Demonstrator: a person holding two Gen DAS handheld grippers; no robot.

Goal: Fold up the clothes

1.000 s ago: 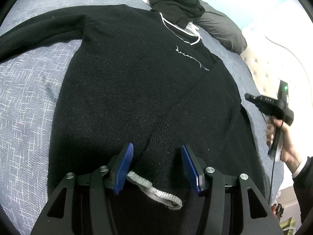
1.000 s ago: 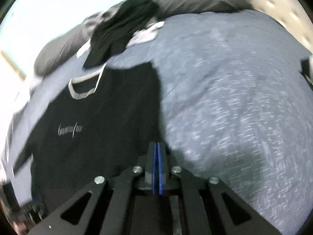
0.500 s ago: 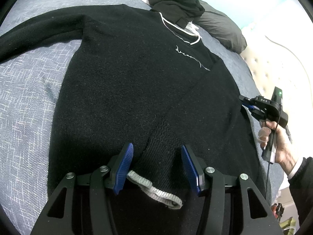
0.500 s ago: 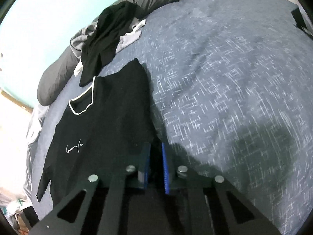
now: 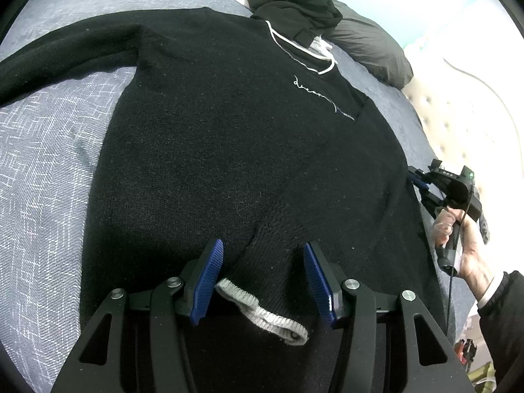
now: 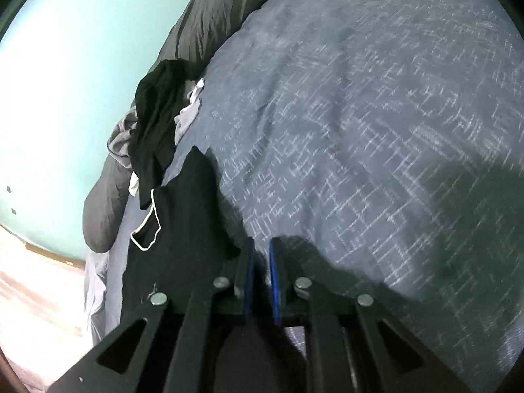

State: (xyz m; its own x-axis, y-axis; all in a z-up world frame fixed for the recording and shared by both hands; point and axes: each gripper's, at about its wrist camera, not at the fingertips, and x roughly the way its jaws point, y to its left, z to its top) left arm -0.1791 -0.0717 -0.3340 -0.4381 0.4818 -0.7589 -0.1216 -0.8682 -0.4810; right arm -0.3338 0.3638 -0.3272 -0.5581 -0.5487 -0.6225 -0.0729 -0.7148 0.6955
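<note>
A black sweater (image 5: 229,147) with a white neck trim lies spread flat on the bed. One sleeve is folded across its body, and that sleeve's grey cuff (image 5: 262,314) rests between the blue pads of my open left gripper (image 5: 262,278), which do not squeeze it. My right gripper (image 5: 413,177), held by a hand (image 5: 465,245), has its tips at the sweater's right edge. In the right wrist view the right gripper (image 6: 261,255) is shut down to a narrow slit beside the sweater (image 6: 183,229). I cannot make out any fabric in the slit.
The blue-grey patterned bed cover (image 5: 42,163) (image 6: 360,131) stretches wide on the sweater's other sleeve side. A pile of dark and grey clothes (image 5: 294,6) (image 6: 157,124) sits past the collar, against a dark grey pillow (image 5: 370,49). A cream tufted headboard (image 5: 458,114) lies beyond the bed.
The right gripper has rolled, dropped and moved in toward the sweater's right edge. The left gripper and the folded sleeve have stayed where they were.
</note>
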